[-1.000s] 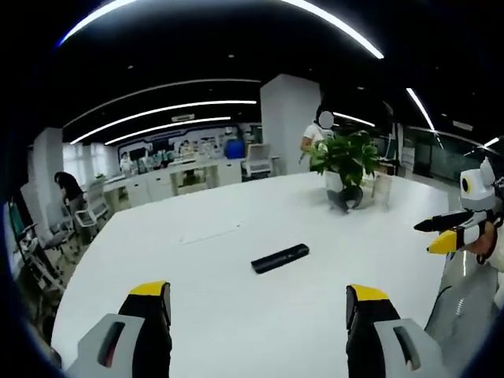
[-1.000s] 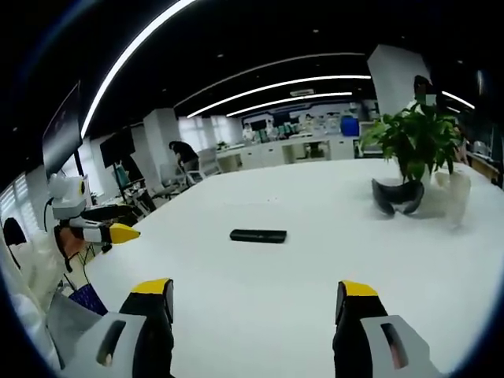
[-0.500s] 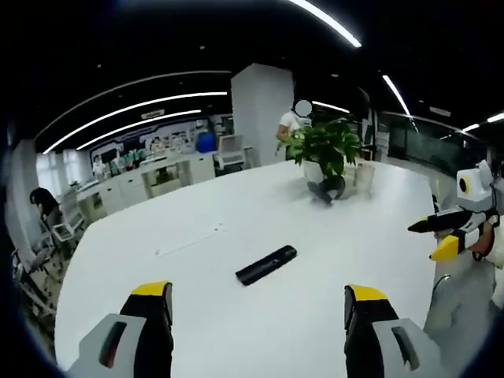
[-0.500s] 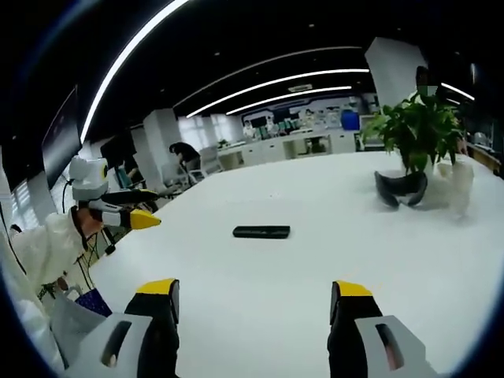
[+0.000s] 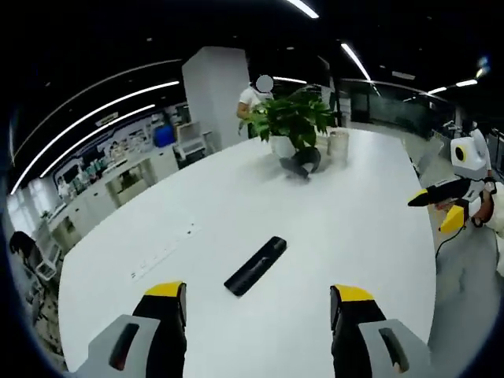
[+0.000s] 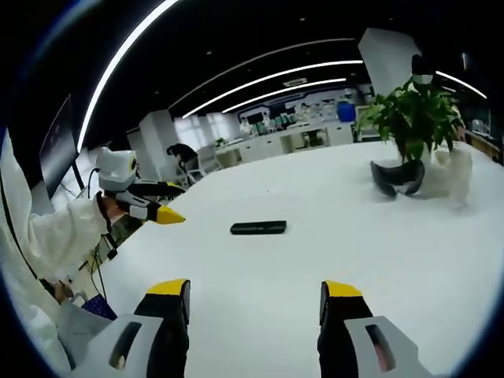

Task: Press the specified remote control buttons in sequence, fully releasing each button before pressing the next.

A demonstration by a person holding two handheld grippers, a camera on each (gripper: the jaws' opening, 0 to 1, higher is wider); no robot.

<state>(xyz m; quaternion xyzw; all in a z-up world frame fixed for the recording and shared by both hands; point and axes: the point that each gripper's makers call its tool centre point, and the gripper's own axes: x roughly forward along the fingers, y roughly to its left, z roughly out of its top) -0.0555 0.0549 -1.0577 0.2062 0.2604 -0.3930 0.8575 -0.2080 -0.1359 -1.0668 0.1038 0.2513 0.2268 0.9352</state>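
Large white counter (image 5: 370,213) carries a black remote control (image 5: 255,265), lying flat on the bare surface, well apart from everything else on it. In the left gripper view the remote lies diagonally just ahead of the left gripper (image 5: 257,293), between the lines of its two jaws but clear of both; jaws stand wide apart, yellow-tipped, holding nothing. In the right gripper view the remote (image 6: 258,227) lies crosswise, farther out from the right gripper (image 6: 256,290), whose jaws are likewise spread and empty. Neither gripper touches the remote or the counter. The right gripper (image 5: 437,206) also appears at the right edge of the left gripper view, held off the counter's edge by a hand in a white sleeve; from that angle its yellow tips look parted. The left gripper (image 6: 157,207) appears at the left of the right gripper view, raised beside the counter edge, held by a person in white clothing (image 6: 47,244). At the far end of the counter: a potted green plant (image 5: 291,122), a dark curved object (image 6: 398,178) lying at its base, and a pale container (image 6: 450,175) just beside it. Button markings on the remote are too small to read. Background: open office with desks, chairs, ceiling light strips, a person standing behind the plant (image 5: 250,98).
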